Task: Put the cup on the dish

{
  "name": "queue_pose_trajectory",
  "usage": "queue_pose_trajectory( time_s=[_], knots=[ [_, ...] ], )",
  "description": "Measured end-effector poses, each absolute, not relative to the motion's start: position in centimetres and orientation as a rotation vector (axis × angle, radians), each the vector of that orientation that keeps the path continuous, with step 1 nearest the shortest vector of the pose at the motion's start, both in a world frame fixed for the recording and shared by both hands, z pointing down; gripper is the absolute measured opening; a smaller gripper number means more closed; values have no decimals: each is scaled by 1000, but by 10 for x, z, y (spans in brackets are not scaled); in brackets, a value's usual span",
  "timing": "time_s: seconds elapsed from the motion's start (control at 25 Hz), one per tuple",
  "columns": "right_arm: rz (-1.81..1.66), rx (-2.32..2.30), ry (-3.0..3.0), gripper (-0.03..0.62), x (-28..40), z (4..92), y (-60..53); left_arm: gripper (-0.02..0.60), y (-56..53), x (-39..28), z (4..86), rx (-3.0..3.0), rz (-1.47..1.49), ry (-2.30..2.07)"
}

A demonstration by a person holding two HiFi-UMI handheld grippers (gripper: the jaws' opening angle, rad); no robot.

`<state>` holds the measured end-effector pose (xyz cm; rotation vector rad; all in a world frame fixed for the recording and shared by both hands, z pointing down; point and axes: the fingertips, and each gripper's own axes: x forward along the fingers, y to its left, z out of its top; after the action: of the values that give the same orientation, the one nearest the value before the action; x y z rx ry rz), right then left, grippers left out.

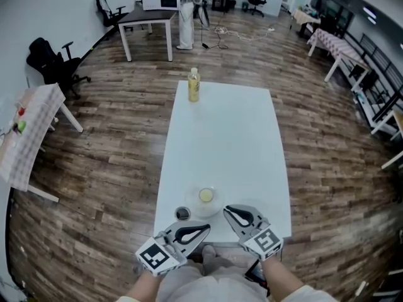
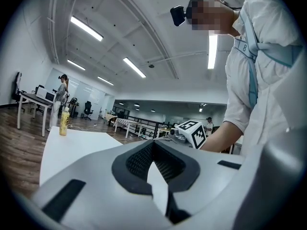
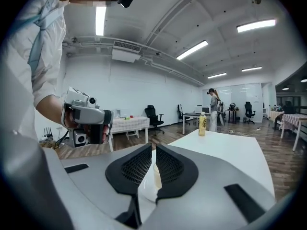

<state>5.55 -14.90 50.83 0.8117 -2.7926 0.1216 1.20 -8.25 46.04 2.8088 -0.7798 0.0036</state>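
A white round dish (image 1: 206,197) with a yellowish middle lies near the table's near end. Just left of it, on the table and apart from it, stands a small dark round cup (image 1: 182,213). My right gripper (image 1: 227,209) is shut and holds nothing, its tips just right of the dish's rim. In the right gripper view the gripper (image 3: 153,150) shows a thin slit, with the dish (image 3: 146,193) behind it. My left gripper (image 1: 208,230) hangs near the table's front edge, below the cup. Its jaws (image 2: 153,145) meet at the tips with nothing between them.
A yellow drink bottle (image 1: 194,85) stands at the far end of the long white table (image 1: 227,137). Around it is wooden floor, with other tables, office chairs (image 1: 53,65) and a person standing (image 1: 186,17) far off.
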Motion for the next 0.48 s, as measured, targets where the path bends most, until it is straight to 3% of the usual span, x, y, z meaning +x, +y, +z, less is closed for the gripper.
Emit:
queue_pose_trajectory(
  time_s=[0.48],
  knots=[
    [137, 828, -2884, 37, 66, 456, -114, 2, -75, 18, 448, 2830, 15, -751]
  ],
)
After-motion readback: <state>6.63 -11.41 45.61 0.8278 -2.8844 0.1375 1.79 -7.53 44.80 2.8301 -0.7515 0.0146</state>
